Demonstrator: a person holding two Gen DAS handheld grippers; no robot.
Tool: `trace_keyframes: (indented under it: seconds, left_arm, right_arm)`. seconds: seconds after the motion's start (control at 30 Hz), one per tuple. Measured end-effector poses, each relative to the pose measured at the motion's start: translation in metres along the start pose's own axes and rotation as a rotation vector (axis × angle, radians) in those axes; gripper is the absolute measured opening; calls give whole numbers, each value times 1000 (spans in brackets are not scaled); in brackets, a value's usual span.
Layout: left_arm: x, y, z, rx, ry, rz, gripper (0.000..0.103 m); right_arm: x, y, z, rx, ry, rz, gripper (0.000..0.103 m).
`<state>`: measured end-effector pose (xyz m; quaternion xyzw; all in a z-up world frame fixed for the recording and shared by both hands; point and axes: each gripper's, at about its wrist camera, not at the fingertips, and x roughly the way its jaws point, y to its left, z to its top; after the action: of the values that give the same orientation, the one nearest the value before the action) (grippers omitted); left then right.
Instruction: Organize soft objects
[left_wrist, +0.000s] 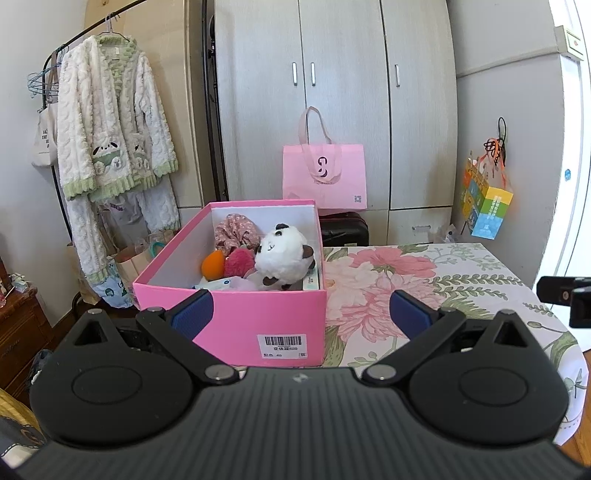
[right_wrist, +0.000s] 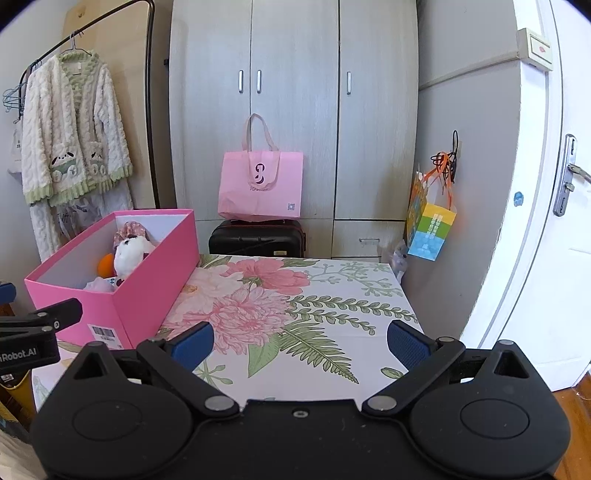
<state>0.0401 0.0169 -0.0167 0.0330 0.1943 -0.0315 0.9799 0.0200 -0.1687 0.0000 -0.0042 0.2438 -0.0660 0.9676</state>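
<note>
A pink box (left_wrist: 236, 314) stands open on the flowered table (left_wrist: 424, 273). Inside it lie a white plush panda (left_wrist: 282, 256), an orange soft toy (left_wrist: 213, 265), a red fuzzy toy (left_wrist: 240, 263) and a flowered fabric piece (left_wrist: 236, 230). My left gripper (left_wrist: 301, 312) is open just in front of the box, nothing between its blue pads. In the right wrist view the same box (right_wrist: 147, 295) sits at the left with the panda (right_wrist: 129, 253) showing above its rim. My right gripper (right_wrist: 301, 343) is open above the bare tablecloth (right_wrist: 332, 295), holding nothing.
A grey wardrobe (right_wrist: 295, 110) fills the back wall, with a pink tote bag (right_wrist: 260, 188) on a black suitcase (right_wrist: 258, 238). A fluffy robe (left_wrist: 110, 129) hangs on a rack at the left. A colourful paper bag (right_wrist: 430, 229) hangs by the white door (right_wrist: 546, 258).
</note>
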Motion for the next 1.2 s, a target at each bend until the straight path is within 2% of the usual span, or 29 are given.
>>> trace_keyframes:
  seconds: [0.17,0.77,1.0,1.2]
  left_arm:
    - [0,2,-3,3,-4,26,103]
    - [-10,5,-5,-4,-6,-33,103]
    - [-15,3,-6,15,-32,7,103]
    - [-15,2,-6,20,-24,-6,103]
  right_arm:
    - [-4,2,-3,1,-1,1,102]
    - [-17,6,-9,-4,-29,-9,102]
    - [-22,6,-10,1,-40,-13,102]
    - [-23,6,-11,6,-44,-20,102]
